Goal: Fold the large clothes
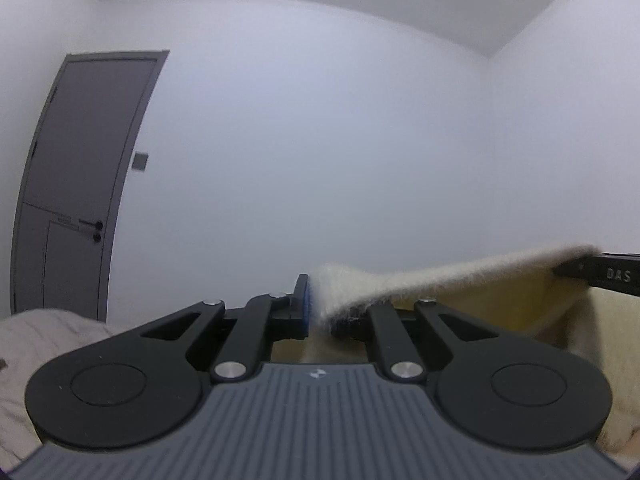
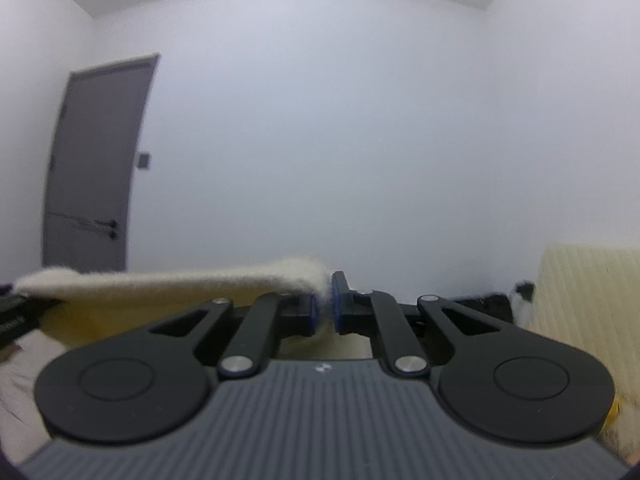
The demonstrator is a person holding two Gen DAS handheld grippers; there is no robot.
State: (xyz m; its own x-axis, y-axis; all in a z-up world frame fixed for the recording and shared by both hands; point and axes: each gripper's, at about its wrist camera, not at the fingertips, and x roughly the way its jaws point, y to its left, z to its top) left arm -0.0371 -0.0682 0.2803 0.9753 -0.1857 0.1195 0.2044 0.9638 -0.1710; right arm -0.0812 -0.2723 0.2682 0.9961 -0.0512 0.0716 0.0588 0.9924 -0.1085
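Left wrist view: the left gripper (image 1: pixel 318 312) is pinching one end of a fuzzy cream garment (image 1: pixel 440 276), its jaws closed on the fabric edge, though cloth is covering the right finger. From the door (image 1: pixel 86 184) at far left, the garment is lying well to the right and low, its top edge running taut toward the right gripper (image 1: pixel 576 270), which is showing at the frame's right side with the other end at its tip. The yellow inner face of the garment is hanging below that edge.

Right wrist view: the right gripper (image 2: pixel 325 308) is clamping the garment (image 2: pixel 168 280) between its blue pads (image 2: pixel 338 306), jaws nearly together with fabric between them. Here too the garment is stretching right of the door (image 2: pixel 98 168) and below its handle, while a ribbed pale cushion (image 2: pixel 588 292) is sitting far to the right of the door.

Judging from this, the garment is being held up by one edge to hang straight. Doing it well probably means keeping both grippers level and equally far apart, holding the edge taut without slipping, and lowering evenly so the body lays flat.
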